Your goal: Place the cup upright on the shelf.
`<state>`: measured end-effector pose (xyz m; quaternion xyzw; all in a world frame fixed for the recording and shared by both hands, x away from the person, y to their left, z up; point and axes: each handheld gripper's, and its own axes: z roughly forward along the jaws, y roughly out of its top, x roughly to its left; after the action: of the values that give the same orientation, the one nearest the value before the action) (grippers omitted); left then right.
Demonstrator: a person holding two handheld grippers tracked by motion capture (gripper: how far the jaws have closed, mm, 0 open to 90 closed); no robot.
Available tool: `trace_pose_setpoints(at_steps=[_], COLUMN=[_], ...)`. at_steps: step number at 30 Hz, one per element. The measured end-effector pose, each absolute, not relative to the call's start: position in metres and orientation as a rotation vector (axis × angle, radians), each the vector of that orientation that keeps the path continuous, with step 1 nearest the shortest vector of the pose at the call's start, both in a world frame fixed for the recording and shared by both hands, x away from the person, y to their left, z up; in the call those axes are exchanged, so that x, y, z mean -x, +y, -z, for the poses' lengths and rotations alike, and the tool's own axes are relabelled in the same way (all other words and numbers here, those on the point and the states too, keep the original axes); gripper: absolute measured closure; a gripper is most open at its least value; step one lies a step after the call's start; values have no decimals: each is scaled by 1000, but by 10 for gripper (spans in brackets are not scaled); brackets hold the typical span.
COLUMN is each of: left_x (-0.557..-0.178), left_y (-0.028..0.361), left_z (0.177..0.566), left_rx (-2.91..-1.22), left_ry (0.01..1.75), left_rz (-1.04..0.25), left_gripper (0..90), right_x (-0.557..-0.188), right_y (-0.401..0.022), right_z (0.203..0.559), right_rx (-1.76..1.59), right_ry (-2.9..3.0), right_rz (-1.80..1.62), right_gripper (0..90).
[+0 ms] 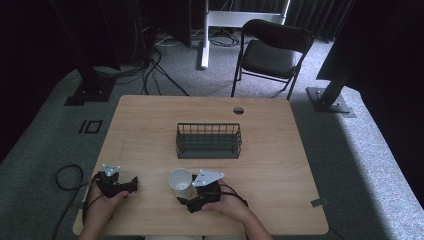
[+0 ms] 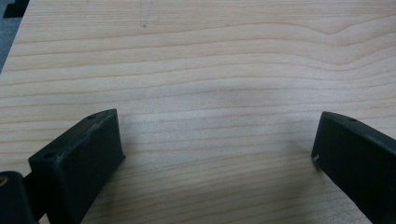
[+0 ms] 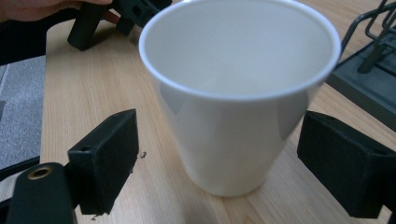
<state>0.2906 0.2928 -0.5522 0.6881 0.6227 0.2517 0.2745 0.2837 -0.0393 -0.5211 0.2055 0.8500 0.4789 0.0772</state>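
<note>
Right gripper [image 3: 217, 154] gaped open around upright white paper cup [image 3: 238, 93] near table's [image 1: 280, 165] front edge; left gripper [image 2: 217, 149] spread open over bare wood, front-left corner.

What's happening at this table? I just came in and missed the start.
A person sits at a wooden table with a gripper in each hand. The right gripper is open with a white cup standing upright between its jaws, not yet clamped. The left gripper is open over bare wood. A dark wire basket sits mid-table beyond the cup.
</note>
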Motion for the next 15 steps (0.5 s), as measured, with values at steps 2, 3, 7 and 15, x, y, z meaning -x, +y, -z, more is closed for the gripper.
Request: trace_pose_setpoints(at_steps=[2, 3, 7, 15], left_x=[-291, -291, -291, -291], left_y=[293, 293, 293, 293], left_z=[552, 552, 552, 552], left_rx=[-1850, -1850, -1850, -1850], left_ry=[1674, 1674, 1674, 1674], left_rz=[-677, -677, -677, -677], left_gripper=[21, 20, 20, 20], right_x=[-284, -285, -287, -291], right_y=[-38, -37, -33, -25], right_z=[521, 519, 516, 512], right_rx=[-615, -611, -614, -617], right_ry=[2541, 2533, 2509, 2466], right_rz=[-1437, -1445, -1459, -1461], right_gripper=[125, 125, 125, 142])
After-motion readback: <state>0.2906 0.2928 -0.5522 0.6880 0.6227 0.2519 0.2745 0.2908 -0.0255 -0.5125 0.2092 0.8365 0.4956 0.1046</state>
